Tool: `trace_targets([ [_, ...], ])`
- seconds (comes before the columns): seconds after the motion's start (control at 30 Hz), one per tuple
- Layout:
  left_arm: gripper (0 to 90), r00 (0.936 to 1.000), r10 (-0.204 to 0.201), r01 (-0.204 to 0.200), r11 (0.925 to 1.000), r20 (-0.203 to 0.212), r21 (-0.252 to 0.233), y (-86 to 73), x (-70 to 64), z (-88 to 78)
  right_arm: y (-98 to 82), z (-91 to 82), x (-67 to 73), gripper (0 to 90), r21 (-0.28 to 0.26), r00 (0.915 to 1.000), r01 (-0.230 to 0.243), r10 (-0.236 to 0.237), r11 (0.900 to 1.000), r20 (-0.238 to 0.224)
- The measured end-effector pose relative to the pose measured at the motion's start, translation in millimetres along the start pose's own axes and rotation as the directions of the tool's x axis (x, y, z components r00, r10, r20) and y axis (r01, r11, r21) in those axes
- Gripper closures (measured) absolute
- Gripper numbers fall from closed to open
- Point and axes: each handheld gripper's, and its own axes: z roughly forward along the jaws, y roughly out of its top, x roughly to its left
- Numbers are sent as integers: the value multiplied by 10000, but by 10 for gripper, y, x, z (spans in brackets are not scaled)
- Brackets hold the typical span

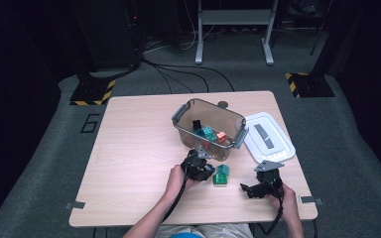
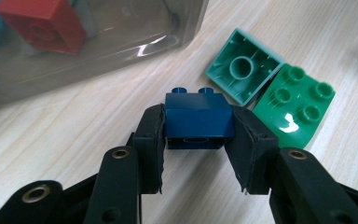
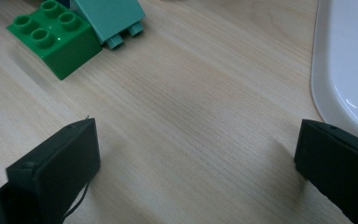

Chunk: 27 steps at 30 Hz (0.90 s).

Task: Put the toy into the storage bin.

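Blue brick pinched in my left gripper (image 2: 196, 140), on the table beside the bin (image 1: 206, 124).

My jaws clamp its two flat sides so it should lift level and clear the bin wall. The teal brick (image 2: 243, 66) and green brick (image 2: 294, 103) lie just beyond it, touching each other, not in my way. My right gripper (image 3: 196, 163) rests released near the white lid (image 1: 269, 136).
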Motion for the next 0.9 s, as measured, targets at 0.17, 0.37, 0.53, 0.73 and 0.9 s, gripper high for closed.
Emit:
trace_targets([
  [0.17, 585, 10000, -47, 47, 10000, 21, -7, -50, 53, -49, 0, 0, 0, 0, 1, 10000, 2, -2, 10000, -3],
  [0.37, 586, 9998, -151, 149, 9998, -111, -138, -89, 143, -190, 0, 0, 0, 0, 3, 10000, -5, 5, 10000, -3],
  [0.53, 585, 9993, -229, 219, 9992, -287, -344, -111, 205, -320, 0, 0, 0, 0, 3, 10000, -1, 1, 10000, -6],
  [0.73, 586, 9988, -209, 193, 9991, -441, -367, -102, 270, -426, 0, 0, -2, 0, 8, 10000, 18, -18, 10000, 9],
  [0.9, 586, 9977, -214, 197, 9995, -651, -256, -102, 345, -512, 0, 0, 0, 0, 2, 10000, 0, 0, 10000, -4],
])
